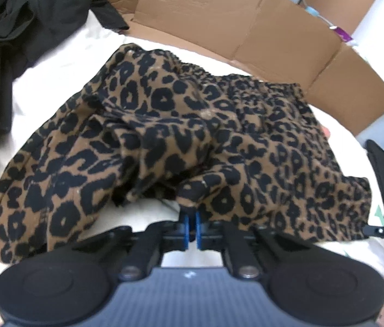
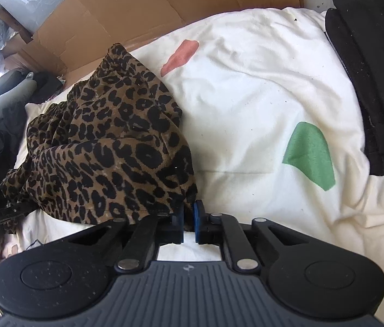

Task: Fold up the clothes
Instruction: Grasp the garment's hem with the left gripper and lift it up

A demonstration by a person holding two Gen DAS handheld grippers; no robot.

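Folding has barely begun: the brown-and-black leopard-print fabric garment [image 1: 181, 125] lies rumpled on the white bed cover [image 2: 260, 114], its near hem pinched by the closed left gripper [image 1: 192, 215] and closed right gripper [image 2: 189, 218].

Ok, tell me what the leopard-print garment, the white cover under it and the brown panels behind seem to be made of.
Leopard-print garment: thin, matte woven fabric, probably; it drapes in soft folds and gathers along one edge.
White cover: soft, slightly fuzzy cloth, perhaps cotton or fleece; rumpled, printed with green and pink shapes.
Brown panels: corrugated cardboard, judging by creases and flap edges.
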